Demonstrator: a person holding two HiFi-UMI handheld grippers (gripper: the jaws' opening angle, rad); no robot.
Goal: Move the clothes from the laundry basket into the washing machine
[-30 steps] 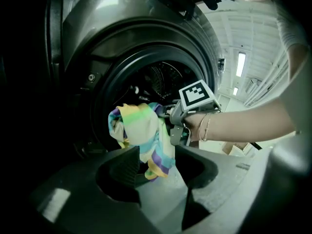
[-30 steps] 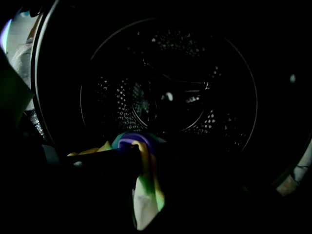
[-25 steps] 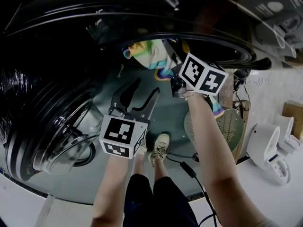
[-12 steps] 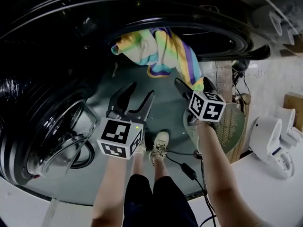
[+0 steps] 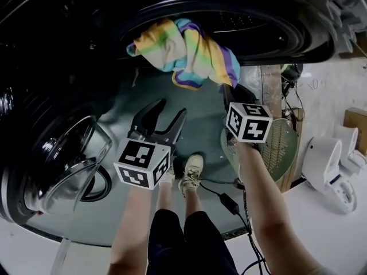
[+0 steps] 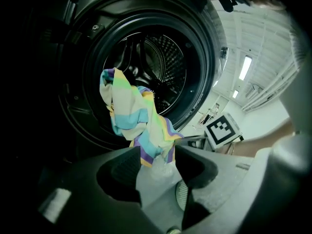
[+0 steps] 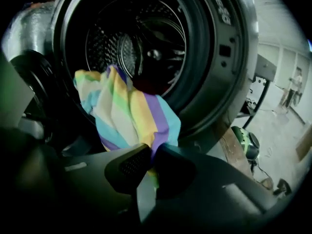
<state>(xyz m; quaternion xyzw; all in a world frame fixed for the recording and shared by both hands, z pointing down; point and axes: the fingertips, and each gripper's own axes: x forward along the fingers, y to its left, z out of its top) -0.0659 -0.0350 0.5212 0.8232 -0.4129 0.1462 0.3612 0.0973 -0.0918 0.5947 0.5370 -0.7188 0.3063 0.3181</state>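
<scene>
At upper centre of the head view, the striped cloth (image 5: 183,53) drapes over the washing machine (image 5: 287,44) rim. The right gripper (image 5: 228,90) pinches its lower-right corner, with the drum just above. The left gripper (image 5: 170,113), lower left, gapes empty.

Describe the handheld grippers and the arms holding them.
Left gripper and right gripper: black bodies, curved two-prong claw with textured pads, each topped by a white cube with black square markers. Both arms are unsleeved.
</scene>
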